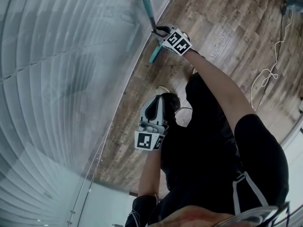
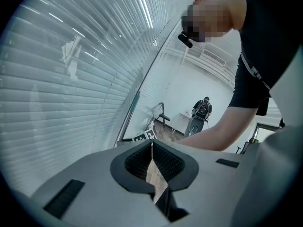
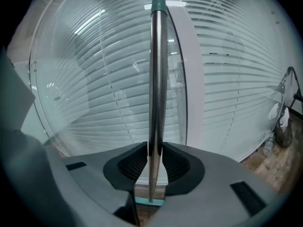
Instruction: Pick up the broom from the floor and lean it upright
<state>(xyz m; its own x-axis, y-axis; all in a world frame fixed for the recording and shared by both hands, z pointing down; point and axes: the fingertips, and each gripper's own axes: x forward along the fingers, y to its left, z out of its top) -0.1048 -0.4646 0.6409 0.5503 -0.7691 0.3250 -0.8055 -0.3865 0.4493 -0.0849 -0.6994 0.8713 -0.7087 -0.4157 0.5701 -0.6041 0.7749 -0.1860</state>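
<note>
- left gripper (image 2: 152, 144): close to the person's torso, jaws pressed together, nothing between them
- right gripper (image 3: 154, 148): out at arm's reach, clamped on the metal pole of the broom (image 3: 157, 79)
- broom: upright, teal sleeve near top, teal end low above wooden floor (image 1: 227, 32)
- glass wall (image 1: 57, 79) with blinds: just behind broom, can't tell if touching
</note>
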